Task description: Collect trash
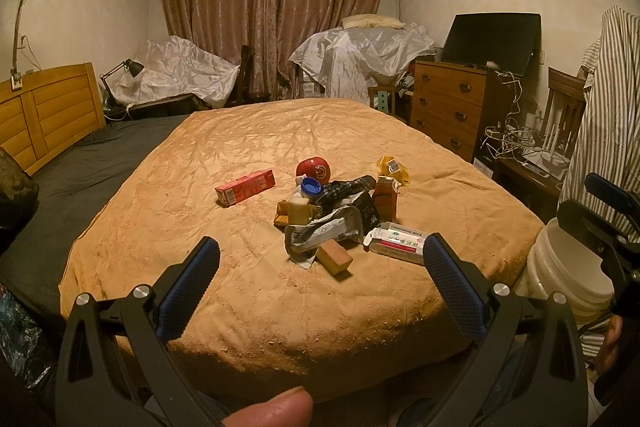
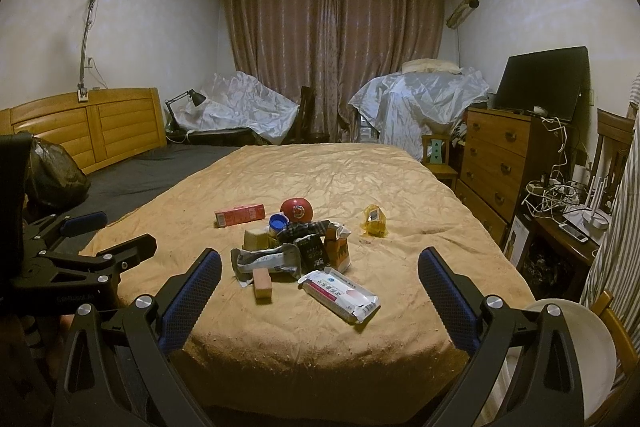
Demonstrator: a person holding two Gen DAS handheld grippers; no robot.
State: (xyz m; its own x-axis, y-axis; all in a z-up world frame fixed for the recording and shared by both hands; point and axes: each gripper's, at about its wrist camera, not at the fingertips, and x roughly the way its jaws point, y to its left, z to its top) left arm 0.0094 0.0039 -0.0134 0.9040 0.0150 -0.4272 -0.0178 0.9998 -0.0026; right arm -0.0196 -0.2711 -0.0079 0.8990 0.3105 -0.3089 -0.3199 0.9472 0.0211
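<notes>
A heap of trash lies on the tan bedspread (image 1: 280, 147): a red carton (image 1: 245, 187), a red round tin (image 1: 313, 169), a blue cap (image 1: 311, 186), a yellow wrapper (image 1: 394, 169), crumpled packets (image 1: 332, 231), a small brown block (image 1: 334, 257) and a white medicine box (image 1: 396, 242). My left gripper (image 1: 320, 251) is open and empty, short of the heap. My right gripper (image 2: 320, 261) is open and empty, near the brown block (image 2: 263, 283) and the white box (image 2: 340, 293). A white bucket (image 1: 568, 267) stands by the bed's right corner, also in the right wrist view (image 2: 588, 347).
A wooden headboard (image 1: 48, 115) and dark sheet (image 1: 100, 163) lie left. A dresser (image 1: 448, 107) with a monitor (image 1: 492, 43) stands right, beside tangled cables (image 1: 516, 139). A striped garment (image 1: 604, 115) hangs at far right. A black bag (image 2: 52, 171) sits left.
</notes>
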